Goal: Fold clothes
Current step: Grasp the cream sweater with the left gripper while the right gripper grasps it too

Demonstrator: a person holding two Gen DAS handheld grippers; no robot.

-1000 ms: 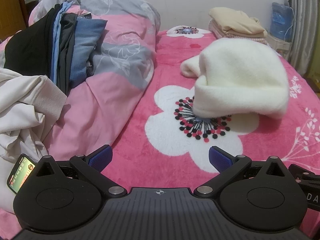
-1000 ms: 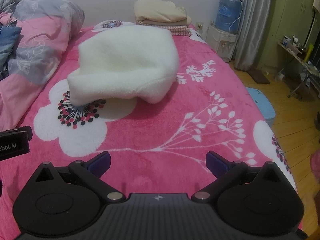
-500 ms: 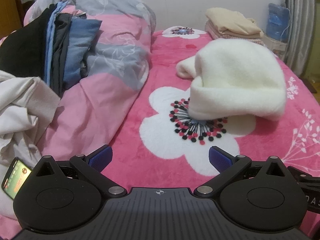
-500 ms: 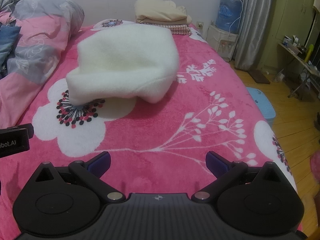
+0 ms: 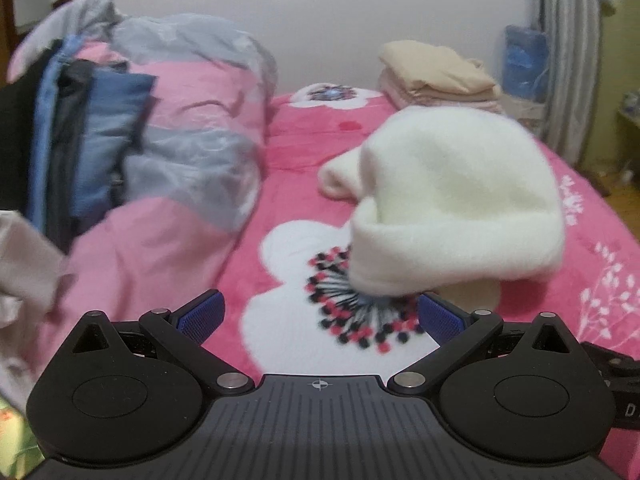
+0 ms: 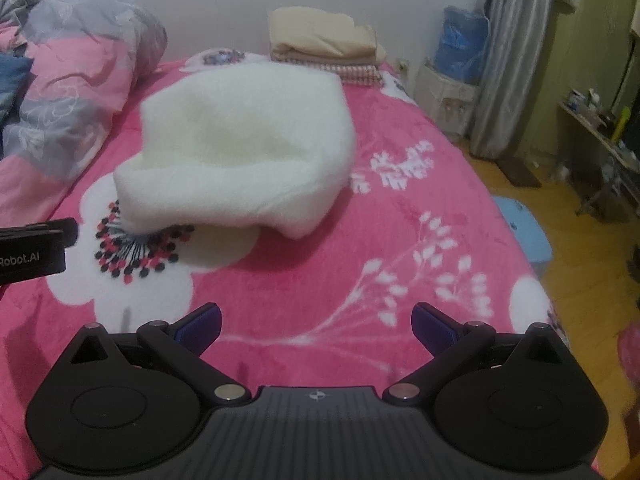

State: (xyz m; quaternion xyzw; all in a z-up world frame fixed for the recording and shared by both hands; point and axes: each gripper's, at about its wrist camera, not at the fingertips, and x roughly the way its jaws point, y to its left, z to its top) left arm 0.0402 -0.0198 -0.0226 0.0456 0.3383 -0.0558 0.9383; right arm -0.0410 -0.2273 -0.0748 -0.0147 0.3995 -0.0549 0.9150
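Left wrist view: left gripper [image 5: 318, 316] spread wide, empty, above the bed [image 5: 280, 344]; white fleece garment [image 5: 456, 200] lies bunched ahead to the right. Right wrist view: right gripper [image 6: 316, 324] also released, garment [image 6: 240, 148] well ahead. Judged: approach step; next needs reaching an edge to grasp.

Blue jug [image 6: 460, 46] nr curtain [image 6: 508, 56].

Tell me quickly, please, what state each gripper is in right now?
Left gripper: open, holding nothing.
Right gripper: open, holding nothing.
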